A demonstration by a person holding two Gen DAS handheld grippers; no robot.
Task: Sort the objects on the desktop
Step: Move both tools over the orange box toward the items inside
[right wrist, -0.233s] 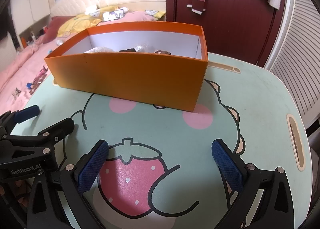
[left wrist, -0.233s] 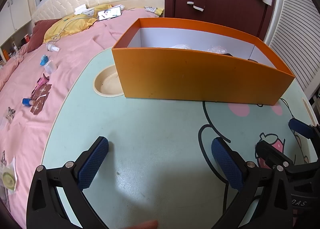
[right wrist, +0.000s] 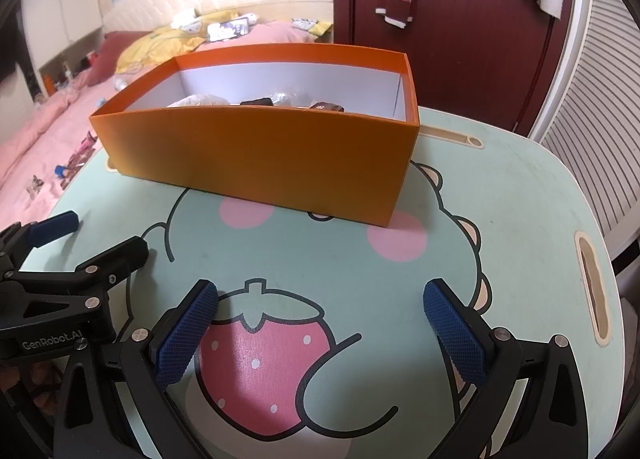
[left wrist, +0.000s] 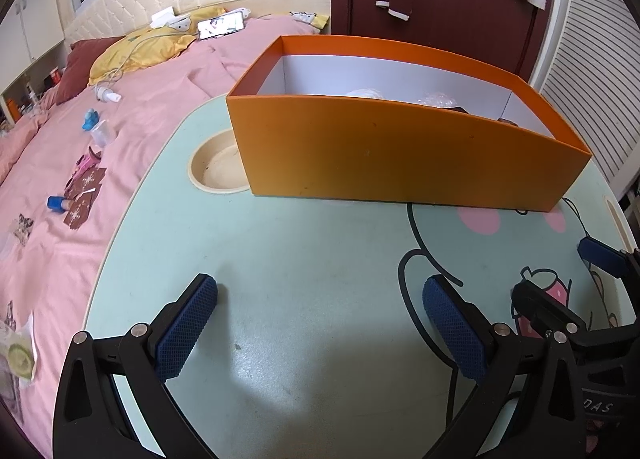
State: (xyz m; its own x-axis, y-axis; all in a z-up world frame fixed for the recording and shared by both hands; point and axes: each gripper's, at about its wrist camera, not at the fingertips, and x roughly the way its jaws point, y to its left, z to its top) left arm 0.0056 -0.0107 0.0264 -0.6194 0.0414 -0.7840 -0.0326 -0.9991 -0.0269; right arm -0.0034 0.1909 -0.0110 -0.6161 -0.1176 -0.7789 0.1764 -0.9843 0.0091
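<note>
No visible change; fingers (left wrist: 188, 331) apart.

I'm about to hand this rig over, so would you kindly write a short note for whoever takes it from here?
Left claw: open, empty, hovering low over the near part of the table.
Right claw: open, empty, over the strawberry print, beside the left one.
Orange box: at the far side of the table, open-topped. Inside, a white crumpled item, something clear and crinkly and two dark items peek over the rim.
Done: the visible tabletop carries no loose objects, so the sorting looks finished.
Left: check the table areas outside both views. Whether the small items on the pink bed count is unclear.
</note>
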